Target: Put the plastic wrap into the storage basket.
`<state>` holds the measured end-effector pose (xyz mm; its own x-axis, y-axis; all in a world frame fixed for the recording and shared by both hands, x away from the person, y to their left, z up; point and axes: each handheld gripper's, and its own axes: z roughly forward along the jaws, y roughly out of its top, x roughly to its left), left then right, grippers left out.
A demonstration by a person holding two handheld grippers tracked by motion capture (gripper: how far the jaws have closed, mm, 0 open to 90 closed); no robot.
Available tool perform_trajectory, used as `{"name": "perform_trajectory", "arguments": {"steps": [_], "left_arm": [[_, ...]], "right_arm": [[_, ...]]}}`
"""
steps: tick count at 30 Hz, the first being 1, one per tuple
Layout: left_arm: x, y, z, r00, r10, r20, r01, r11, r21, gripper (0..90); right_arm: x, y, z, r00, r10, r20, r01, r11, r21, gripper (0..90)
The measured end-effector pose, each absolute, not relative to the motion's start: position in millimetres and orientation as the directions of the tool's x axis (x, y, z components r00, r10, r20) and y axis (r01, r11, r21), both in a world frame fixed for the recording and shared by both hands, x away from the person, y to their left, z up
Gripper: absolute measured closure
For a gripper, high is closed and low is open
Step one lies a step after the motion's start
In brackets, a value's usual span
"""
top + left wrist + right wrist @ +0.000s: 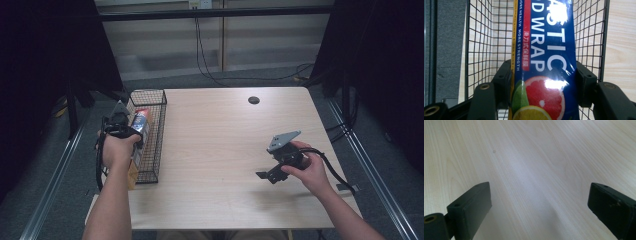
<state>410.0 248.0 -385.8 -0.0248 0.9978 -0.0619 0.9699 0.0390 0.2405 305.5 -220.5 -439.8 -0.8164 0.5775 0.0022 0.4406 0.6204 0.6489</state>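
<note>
A long blue plastic wrap box with citrus fruit printed on it lies lengthwise in a black wire basket. My left gripper is shut on the box, one jaw pressed against each long side. In the high view the left gripper is over the basket at the table's left edge, and the box shows beside the hand. My right gripper hovers low over the wooden table at the right front. Its jaws stand wide apart, the right gripper open over bare wood.
A small black round cap sits in the tabletop near the far edge. Cables trail across the floor behind the table. Dark curtains stand at both sides. The basket lies along the table's left edge.
</note>
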Motion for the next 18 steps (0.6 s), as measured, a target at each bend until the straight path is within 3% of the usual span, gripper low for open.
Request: {"name": "perform_trajectory", "arguments": {"steps": [18], "left_arm": [[413.4,242.3,-391.3,-0.013,1.0,-0.024,0.971,0.018,0.24,42.5]], "right_arm": [[304.9,-220.1,-440.5,-0.822,0.57,0.004,0.434,0.621,0.652,4.4]]}}
